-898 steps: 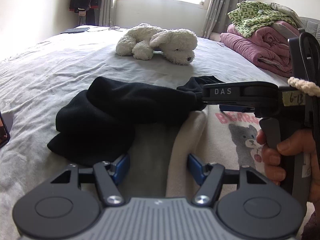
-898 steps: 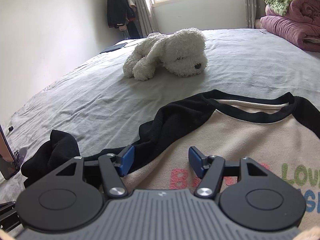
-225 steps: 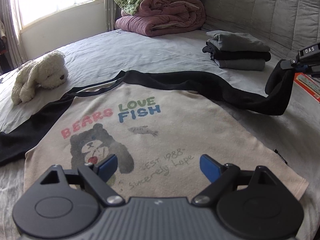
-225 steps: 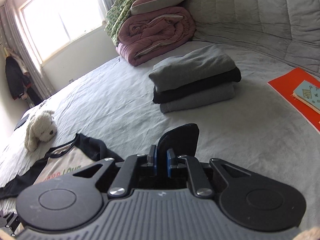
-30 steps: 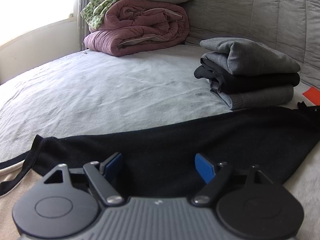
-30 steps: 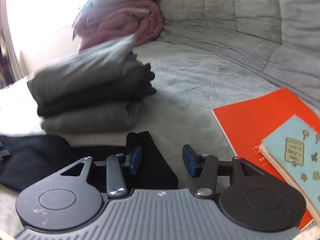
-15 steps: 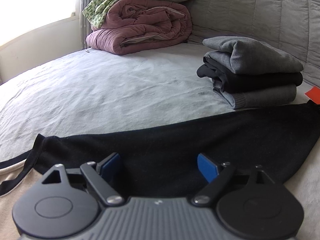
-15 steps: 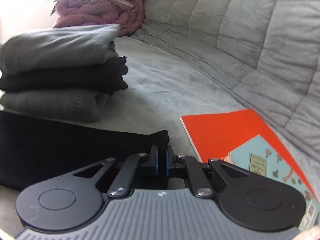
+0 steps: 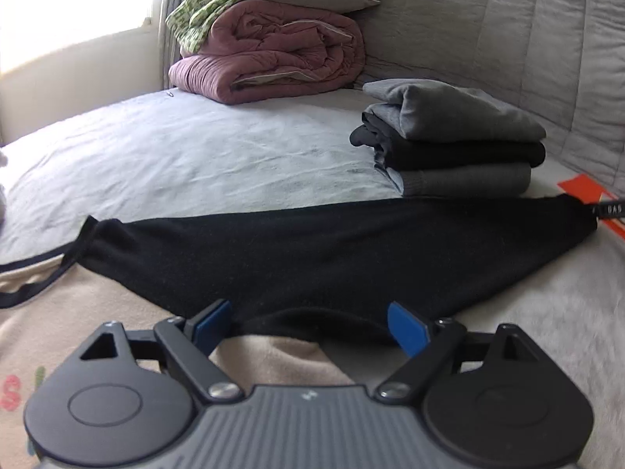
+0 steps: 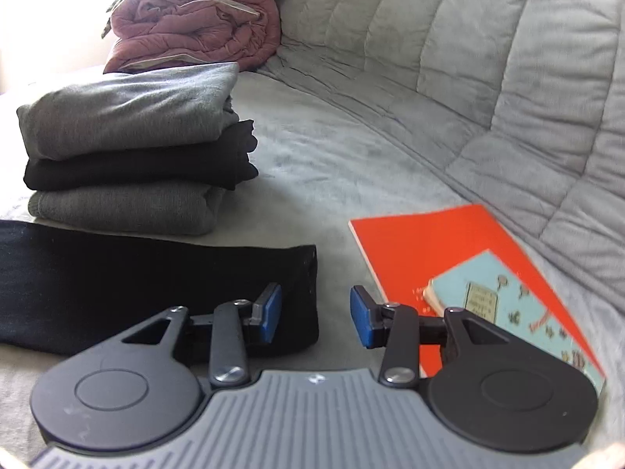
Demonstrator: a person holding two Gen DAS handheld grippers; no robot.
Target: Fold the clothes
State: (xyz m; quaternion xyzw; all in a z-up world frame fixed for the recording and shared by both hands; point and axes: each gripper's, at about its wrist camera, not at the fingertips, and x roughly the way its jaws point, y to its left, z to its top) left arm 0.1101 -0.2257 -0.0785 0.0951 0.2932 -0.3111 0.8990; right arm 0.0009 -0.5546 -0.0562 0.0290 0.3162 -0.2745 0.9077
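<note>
The right gripper (image 10: 314, 318) has just spread off the cuff (image 10: 302, 293), leaving the sleeve (image 9: 332, 250) flat and ready to fold, while the left gripper (image 9: 310, 326) hovers wide, empty.

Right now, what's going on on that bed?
A person with a gripper in each hand is folding a cream shirt with black sleeves. One black sleeve lies stretched flat across the bed, in front of a stack of folded clothes. The right gripper has just been opening and sits at the cuff, pads off the cloth. The left gripper is open over the sleeve near the shoulder, holding nothing. An orange book lies nearby.
</note>
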